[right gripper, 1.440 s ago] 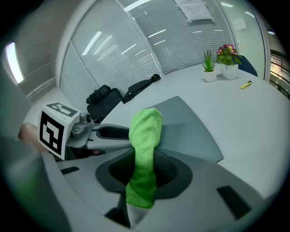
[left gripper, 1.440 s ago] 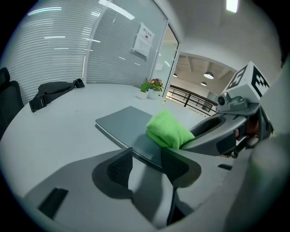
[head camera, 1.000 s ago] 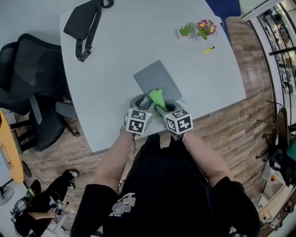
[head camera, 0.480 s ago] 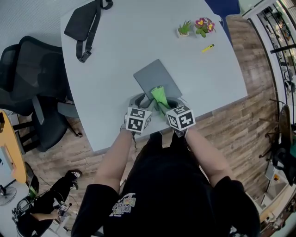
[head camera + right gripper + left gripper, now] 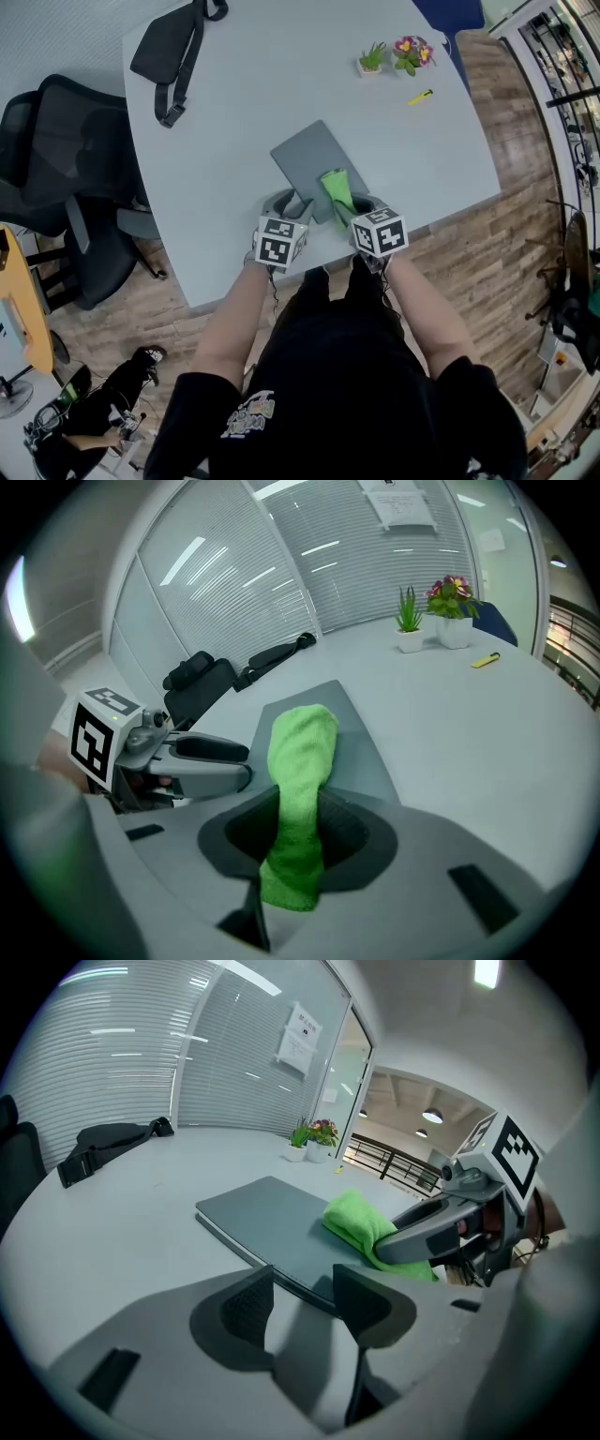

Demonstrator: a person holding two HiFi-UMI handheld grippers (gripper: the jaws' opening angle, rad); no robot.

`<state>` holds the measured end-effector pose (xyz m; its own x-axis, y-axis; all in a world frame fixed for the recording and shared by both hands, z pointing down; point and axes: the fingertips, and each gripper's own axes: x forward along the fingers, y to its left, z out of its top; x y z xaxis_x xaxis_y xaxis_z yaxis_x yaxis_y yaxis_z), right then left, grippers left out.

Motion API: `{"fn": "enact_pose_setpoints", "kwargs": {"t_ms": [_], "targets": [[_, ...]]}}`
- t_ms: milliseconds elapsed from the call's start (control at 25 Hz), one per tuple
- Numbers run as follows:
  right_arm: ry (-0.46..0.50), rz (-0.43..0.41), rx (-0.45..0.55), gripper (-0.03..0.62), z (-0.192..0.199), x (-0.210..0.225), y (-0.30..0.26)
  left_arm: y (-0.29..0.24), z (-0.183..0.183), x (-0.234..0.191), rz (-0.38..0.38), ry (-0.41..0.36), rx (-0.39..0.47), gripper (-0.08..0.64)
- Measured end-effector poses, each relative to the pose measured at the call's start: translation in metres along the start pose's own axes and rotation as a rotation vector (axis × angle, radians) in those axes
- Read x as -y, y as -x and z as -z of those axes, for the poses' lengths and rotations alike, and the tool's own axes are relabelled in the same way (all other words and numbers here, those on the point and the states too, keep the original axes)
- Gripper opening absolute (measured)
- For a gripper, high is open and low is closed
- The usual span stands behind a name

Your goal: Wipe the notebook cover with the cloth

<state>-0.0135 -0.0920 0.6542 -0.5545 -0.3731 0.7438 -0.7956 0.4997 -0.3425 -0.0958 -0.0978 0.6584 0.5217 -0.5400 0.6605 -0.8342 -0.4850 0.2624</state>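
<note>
right gripper point(image 5: 298, 832): clamps cloth point(image 5: 300, 752) on notebook point(image 5: 309, 155) | left gripper point(image 5: 302, 1302): jaws apart, at notebook's near edge

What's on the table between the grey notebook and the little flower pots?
Nothing. The head view shows bare table between the notebook and the flower pots; the small yellow object lies off to the side.

- Black short-sleeved T-shirt point(image 5: 356, 375) with a pale print point(image 5: 249, 412) on the front.
- Left tongs point(image 5: 289, 202): grey moulded shell, dark ribbed pads point(image 5: 246, 1305).
- Right tongs point(image 5: 349, 208): same grey shell.
- Each carries a white cube point(image 5: 279, 244) with black square markers.
</note>
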Motion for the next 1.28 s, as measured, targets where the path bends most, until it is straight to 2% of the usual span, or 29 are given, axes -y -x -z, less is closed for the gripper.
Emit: {"fn": "enact_pose_setpoints", "kwargs": {"t_ms": [920,1160,1280], "targets": [[-0.062,0.108,0.027,0.11,-0.002,0.047,0.019,-0.002,0.001,0.0,0.009,0.006,-0.008,0.19],[-0.068,0.196,0.026,0.11,-0.005,0.06,0.028,-0.001,0.001,0.0,0.008,0.003,-0.007,0.19],[-0.039,0.165,0.06,0.11,-0.015,0.053,0.03,-0.002,0.002,0.0,0.01,0.004,-0.009,0.19]]}}
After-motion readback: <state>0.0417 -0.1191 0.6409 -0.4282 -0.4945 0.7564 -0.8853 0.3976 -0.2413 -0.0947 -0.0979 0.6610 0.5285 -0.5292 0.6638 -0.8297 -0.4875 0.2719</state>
